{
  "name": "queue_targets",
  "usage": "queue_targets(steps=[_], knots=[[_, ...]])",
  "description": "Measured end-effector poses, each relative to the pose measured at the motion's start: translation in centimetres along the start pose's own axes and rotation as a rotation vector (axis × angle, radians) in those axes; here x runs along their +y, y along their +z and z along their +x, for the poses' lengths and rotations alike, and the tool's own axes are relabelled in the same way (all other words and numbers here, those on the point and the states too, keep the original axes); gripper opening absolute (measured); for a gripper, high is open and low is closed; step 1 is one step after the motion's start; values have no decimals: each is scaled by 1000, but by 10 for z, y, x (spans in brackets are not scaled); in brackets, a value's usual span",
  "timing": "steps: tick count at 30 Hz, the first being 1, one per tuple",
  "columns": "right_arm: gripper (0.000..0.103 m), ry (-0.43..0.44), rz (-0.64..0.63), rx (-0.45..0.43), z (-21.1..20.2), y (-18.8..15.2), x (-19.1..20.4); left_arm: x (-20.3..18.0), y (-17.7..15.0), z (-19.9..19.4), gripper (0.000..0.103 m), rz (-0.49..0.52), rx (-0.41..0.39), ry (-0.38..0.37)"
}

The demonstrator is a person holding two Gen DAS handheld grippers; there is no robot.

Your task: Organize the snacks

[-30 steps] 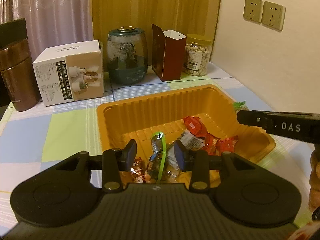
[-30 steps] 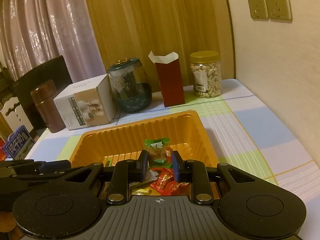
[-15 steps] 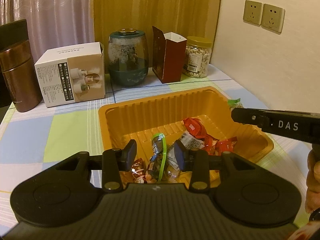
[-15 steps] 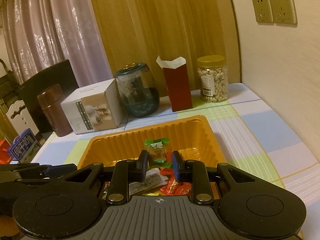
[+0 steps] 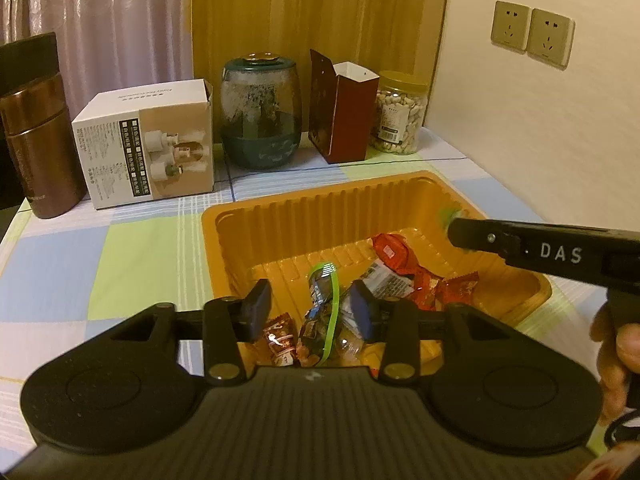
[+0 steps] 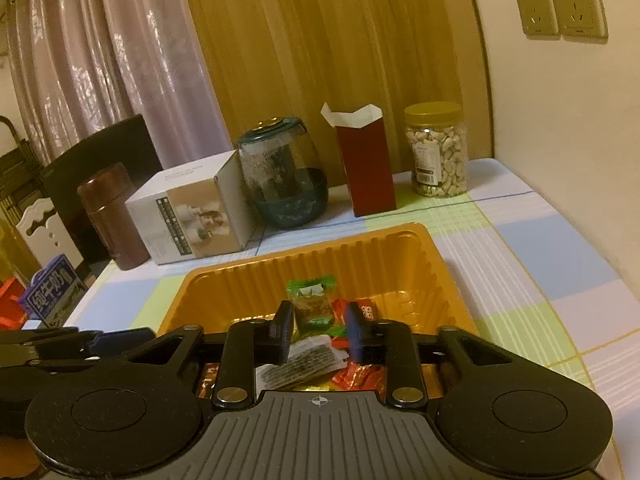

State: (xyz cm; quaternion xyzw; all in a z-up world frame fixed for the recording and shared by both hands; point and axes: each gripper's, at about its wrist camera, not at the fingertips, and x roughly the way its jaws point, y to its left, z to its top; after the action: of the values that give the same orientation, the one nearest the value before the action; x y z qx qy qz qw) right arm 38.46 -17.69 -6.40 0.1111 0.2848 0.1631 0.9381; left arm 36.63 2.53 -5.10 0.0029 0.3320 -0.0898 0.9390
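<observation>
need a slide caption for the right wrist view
Right gripper, fingers just opening, releases a green-topped snack packet over the orange tray of wrapped snacks.

Both grippers are matte black plastic. The left gripper [image 5: 308, 310] has a ribbed body, two round discs, brass-coloured screws and dark blue fingers [image 5: 258, 306]. The right gripper [image 6: 318, 332] looks alike; its side carries white "DAS" lettering.

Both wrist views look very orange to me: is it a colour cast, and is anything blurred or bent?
Left wrist view: warm yellow cast over everything; the green-topped snack at the right claw's tip is smeared with blur; the tray is sharp. Right wrist view: same cast; fisheye bows the curtain and the wall edge; corners are vignetted black; no strong glare.
</observation>
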Motion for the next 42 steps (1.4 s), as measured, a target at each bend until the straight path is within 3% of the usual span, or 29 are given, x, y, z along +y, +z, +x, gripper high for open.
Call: queue_targets(steps=[1, 2, 18, 28, 30, 32, 42], knots=[[59, -1, 18, -5, 1, -1, -3, 0, 0, 0, 51, 1, -3, 2], [60, 2, 40, -5, 1, -1, -7, 1, -1, -1, 53, 2, -7, 2], [60, -43, 97, -24, -9, 3, -23, -3, 0, -1, 73, 8, -9, 18], [61, -47, 98, -11, -15, 1, -23, -9, -2, -10, 98, 13, -34, 40], [69, -50, 95, -10, -19, 0, -23, -11, -3, -14, 101, 9, -39, 42], [84, -46, 96, -13, -26, -1, -22, -12, -5, -18, 103, 0, -46, 44], [85, -81, 118, -28, -75, -10, -25, -19, -22, -62, 103, -69, -49, 101]])
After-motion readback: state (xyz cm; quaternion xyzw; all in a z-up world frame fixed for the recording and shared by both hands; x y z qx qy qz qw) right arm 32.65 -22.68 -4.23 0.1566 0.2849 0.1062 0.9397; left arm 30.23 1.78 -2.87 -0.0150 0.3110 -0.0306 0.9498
